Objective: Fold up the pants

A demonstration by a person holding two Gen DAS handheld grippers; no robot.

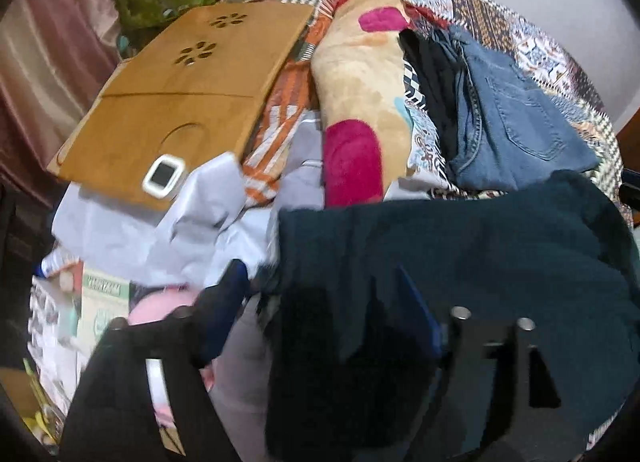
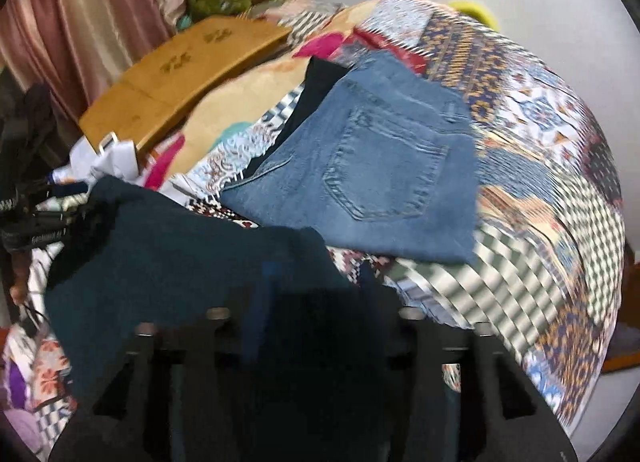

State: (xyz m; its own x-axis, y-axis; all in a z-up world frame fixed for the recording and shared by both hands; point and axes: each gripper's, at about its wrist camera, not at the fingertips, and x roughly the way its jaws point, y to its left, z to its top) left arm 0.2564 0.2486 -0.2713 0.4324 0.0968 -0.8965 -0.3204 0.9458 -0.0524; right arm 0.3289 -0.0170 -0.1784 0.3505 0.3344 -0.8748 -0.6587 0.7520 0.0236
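Dark pants (image 1: 460,282): nearest to both cameras was this dark teal cloth. In the left wrist view it lay over the space between the fingers and spread forward and to the right of them. In the right wrist view the same pants (image 2: 192,262) covered the fingers from the front and reached to their left.

Left gripper (image 1: 320,302): the blue pads stood well apart, with pants cloth draped over the right finger. I could not tell if the fingers pinched any cloth.

Right gripper (image 2: 312,314): the fingers were mostly hidden under the dark cloth, and the picture was blurred. How wide they stood, and whether they held the pants, could not be told.

Blue jeans (image 2: 368,181): already folded, they lay just ahead of the right fingers, on the patterned bedspread (image 2: 540,181).

Other things: a wooden lap table (image 1: 180,101) was far ahead and left of the left fingers, and a beige and pink pillow (image 1: 360,101) straight ahead.

Step in hand (my judgement): the pants were being carried or laid for a fold.

To do it well: keep both edges level and the cloth tight between the grippers, put it down near the jeans but not on them, and smooth it before letting go.
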